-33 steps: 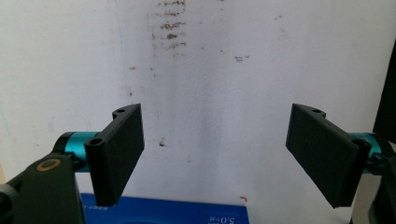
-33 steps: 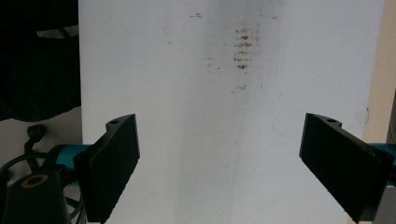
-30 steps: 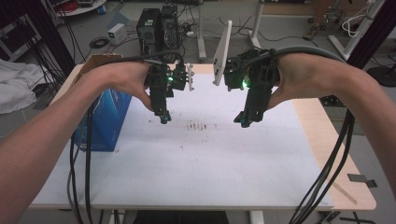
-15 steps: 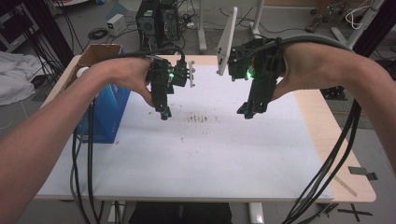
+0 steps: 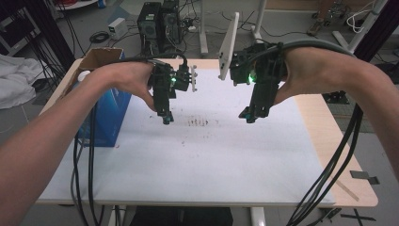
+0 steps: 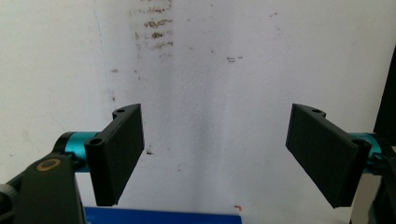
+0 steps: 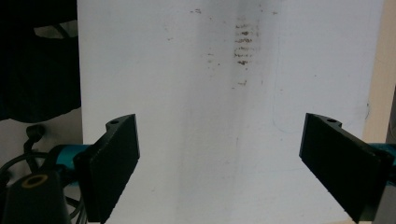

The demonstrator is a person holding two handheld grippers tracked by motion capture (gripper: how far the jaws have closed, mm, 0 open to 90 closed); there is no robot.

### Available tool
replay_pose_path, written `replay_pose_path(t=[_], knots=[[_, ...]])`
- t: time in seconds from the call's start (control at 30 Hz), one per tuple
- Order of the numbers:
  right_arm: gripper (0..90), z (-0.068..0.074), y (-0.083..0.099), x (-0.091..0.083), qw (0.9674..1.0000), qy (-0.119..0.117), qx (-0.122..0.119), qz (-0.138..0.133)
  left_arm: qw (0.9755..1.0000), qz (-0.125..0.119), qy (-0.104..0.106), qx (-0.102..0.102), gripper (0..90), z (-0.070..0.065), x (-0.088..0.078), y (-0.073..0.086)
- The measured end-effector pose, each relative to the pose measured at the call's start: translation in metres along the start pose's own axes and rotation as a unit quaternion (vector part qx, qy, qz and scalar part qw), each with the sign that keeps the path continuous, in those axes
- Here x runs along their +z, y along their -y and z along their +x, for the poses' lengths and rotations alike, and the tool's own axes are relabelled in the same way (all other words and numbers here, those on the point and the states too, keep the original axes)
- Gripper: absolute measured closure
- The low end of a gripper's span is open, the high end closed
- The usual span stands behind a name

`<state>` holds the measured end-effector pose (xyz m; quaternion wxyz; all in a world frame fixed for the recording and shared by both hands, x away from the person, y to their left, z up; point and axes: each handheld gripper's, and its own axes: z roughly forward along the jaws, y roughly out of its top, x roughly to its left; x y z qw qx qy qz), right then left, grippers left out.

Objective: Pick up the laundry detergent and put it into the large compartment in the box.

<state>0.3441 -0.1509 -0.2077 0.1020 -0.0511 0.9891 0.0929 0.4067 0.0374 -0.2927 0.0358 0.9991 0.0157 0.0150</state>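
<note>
Grippers were the only things being handled, both held above a table (image 5: 329, 141) covered by a white sheet (image 5: 197, 160). Nearest the camera, the person's forearms reached in from the bottom corners, with black cables (image 5: 329, 174) hanging off the table's edges. Farther in, a patch of brownish smudges (image 5: 197, 122) marked the sheet between the two tools. The left gripper (image 5: 165, 117) pointed down just left of the smudges, the right gripper (image 5: 248, 114) just right of them, neither touching the sheet as far as could be seen. In the left gripper view its jaws stood wide apart with nothing between them but stained white sheet; the right gripper view showed the same wide, empty gap. A blue box (image 5: 106, 117) sat at the table's left edge. Beyond the table stood a tilted white panel (image 5: 229, 44), a dark computer tower (image 5: 153, 21) and tangled cords on the grey floor.
</note>
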Motion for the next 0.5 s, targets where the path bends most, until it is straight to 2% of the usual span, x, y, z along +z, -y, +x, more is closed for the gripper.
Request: replay_pose_path(t=[0.1,0.5], knots=[[11.3,0.0004,-0.0001,-0.0002,1.0,0.0,-0.002,-0.001,1.0,-0.003,0.004,-0.002,19.4,-0.0005,-0.0004,0.0009],[11.3,0.0018,0.0024,-0.0015,1.0,0.004,0.003,-0.003,0.9999,-0.015,0.0,-0.008,19.5,-0.0005,-0.0055,0.0042]])
